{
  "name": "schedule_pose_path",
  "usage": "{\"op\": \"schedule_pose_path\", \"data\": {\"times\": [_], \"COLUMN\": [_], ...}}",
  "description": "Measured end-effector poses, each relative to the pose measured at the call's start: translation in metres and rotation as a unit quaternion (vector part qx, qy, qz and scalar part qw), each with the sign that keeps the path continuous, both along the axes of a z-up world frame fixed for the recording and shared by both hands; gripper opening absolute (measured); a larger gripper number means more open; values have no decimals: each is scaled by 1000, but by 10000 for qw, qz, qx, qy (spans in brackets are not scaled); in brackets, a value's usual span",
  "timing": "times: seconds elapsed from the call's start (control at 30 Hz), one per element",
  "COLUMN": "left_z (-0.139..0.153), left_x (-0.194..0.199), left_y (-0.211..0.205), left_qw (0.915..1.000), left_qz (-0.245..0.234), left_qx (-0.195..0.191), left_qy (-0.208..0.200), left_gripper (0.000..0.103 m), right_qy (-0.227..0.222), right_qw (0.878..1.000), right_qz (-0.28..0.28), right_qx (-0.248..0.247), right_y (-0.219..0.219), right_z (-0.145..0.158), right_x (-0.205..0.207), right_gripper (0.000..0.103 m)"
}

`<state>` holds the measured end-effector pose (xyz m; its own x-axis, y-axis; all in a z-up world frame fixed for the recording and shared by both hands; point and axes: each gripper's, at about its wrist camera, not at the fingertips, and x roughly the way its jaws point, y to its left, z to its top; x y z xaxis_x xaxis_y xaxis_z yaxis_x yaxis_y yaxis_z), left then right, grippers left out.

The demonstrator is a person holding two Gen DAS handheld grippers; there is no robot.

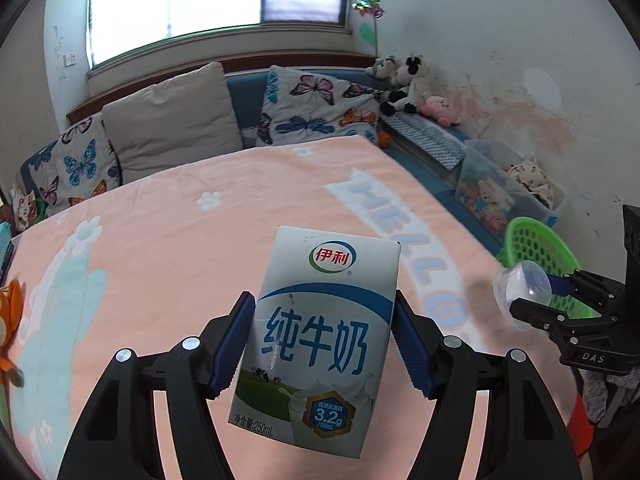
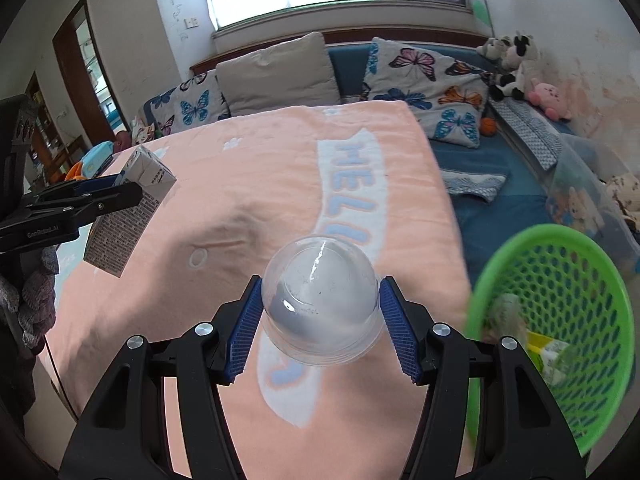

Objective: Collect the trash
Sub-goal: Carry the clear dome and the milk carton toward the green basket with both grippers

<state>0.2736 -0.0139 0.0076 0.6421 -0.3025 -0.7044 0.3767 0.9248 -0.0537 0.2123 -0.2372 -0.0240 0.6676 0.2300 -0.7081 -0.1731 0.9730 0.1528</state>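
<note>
Milk carton (image 1: 316,344) clamped in left tool (image 1: 324,340), clear dome lid (image 2: 320,308) in right tool (image 2: 320,320)

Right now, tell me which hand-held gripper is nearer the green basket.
Right. The right hand-held gripper, holding the clear cup, is just beside the green basket; the left hand-held gripper, holding the milk carton, is farther off.

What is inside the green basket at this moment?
In the right wrist view, the green basket already holds some trash: a pale crumpled piece and something yellow and white. The near rim and the right gripper's finger cover its bottom, so anything deeper stays unseen.
</note>
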Motion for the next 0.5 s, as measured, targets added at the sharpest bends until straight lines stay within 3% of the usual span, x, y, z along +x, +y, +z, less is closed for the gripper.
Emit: {"op": "schedule_pose_path", "data": {"times": [0.5], "left_z": [20], "left_x": [-43], "left_y": [-125], "left_qw": [9964], "left_qz": [-797], "left_qx": [-205], "left_qy": [-210], "left_gripper": [65], "right_qy": [-38], "right_qw": [9946], "right_qz": [-1012], "right_qx": [-234], "right_y": [-119], "right_z": [1], "right_x": [-60], "right_gripper": [60]}}
